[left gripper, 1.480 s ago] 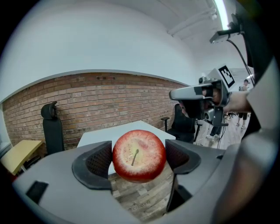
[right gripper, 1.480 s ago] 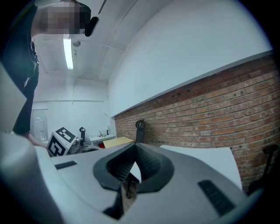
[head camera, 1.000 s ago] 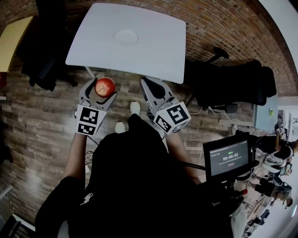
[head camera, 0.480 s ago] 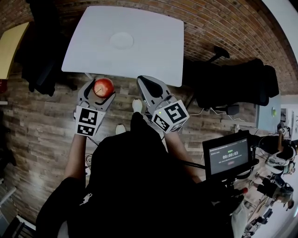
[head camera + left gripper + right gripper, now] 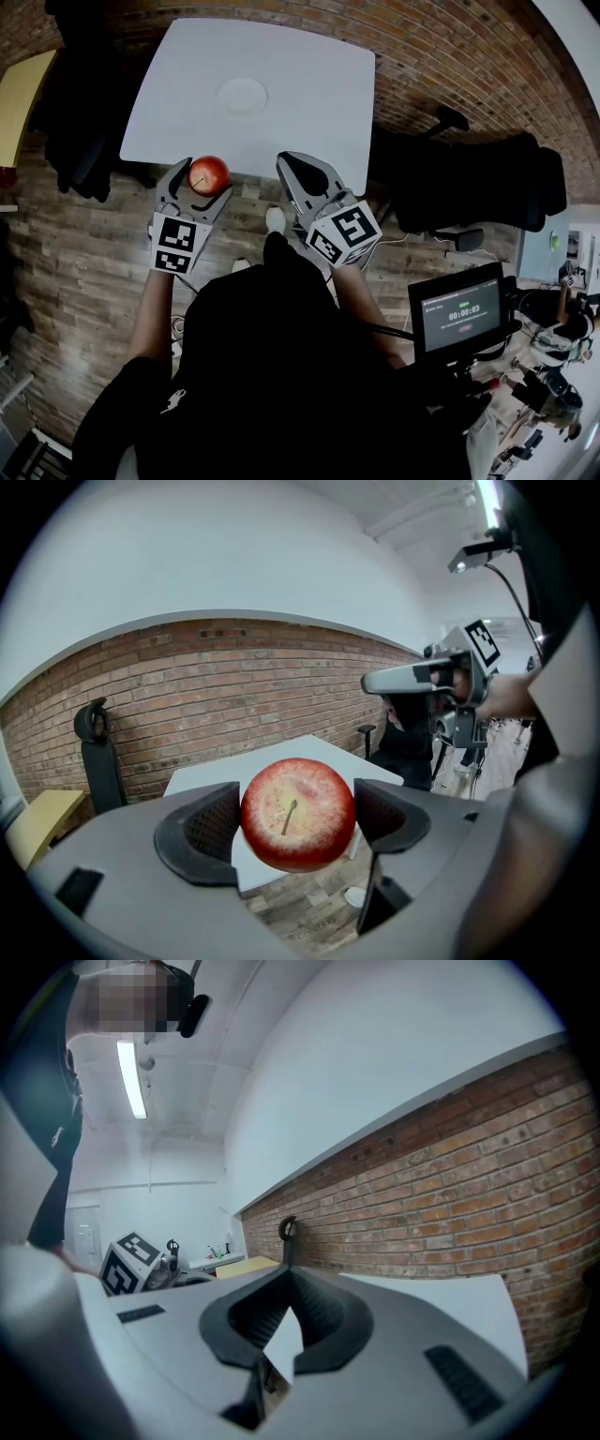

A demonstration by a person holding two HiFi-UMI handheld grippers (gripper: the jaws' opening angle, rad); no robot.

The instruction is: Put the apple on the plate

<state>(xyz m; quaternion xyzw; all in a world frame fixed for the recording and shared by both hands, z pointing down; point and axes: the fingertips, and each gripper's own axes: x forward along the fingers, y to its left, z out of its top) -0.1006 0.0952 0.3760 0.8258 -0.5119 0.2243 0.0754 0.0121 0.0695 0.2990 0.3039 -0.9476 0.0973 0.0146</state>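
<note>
Left gripper (image 5: pixel 205 181), clamped on the apple (image 5: pixel 209 173), is nearer the plate (image 5: pixel 243 96), which lies ahead and slightly right on the table (image 5: pixel 319 84). Right gripper (image 5: pixel 292 165): jaws together, empty.

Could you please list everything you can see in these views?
apple: one, red, between the left gripper's jaws, near the table's edge
plate: one, white, on the table
table: one, white, ahead of the person
chairs: two, black, one at each side of the table
yellow table: one, far left
screen: one, black with a lit timer, lower right
brick wall: one, red-brown, behind the table
shoes: two, white, on the wooden floor
left gripper: one, grey, shut on the apple
right gripper: one, grey, jaws together, empty
</note>
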